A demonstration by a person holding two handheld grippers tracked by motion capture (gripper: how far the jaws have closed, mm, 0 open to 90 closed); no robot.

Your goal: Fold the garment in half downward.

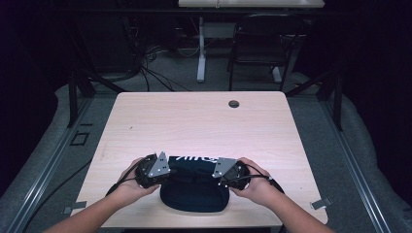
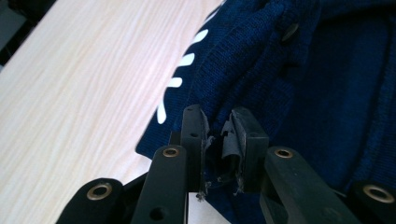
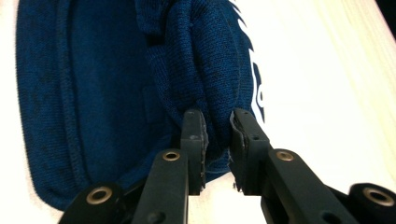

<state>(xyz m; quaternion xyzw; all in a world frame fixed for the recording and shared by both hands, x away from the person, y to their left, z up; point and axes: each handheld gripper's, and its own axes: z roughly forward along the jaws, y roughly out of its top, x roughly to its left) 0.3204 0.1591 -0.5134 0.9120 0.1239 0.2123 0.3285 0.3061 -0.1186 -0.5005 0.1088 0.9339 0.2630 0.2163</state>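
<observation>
At the table's (image 1: 145, 121) 6 o'clock edge, the left gripper (image 2: 219, 128) and right gripper (image 3: 218, 128) each pinch the navy knit garment's (image 1: 194, 194) fold.

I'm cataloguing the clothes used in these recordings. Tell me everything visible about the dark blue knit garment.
The dark blue knit garment lies bunched and partly folded at the near edge of the table. It looks like soft knitted fabric with ribbed seams, white lettering along one edge and a dark button. The left gripper and right gripper each pinch a fold of it, one at each end.
</observation>
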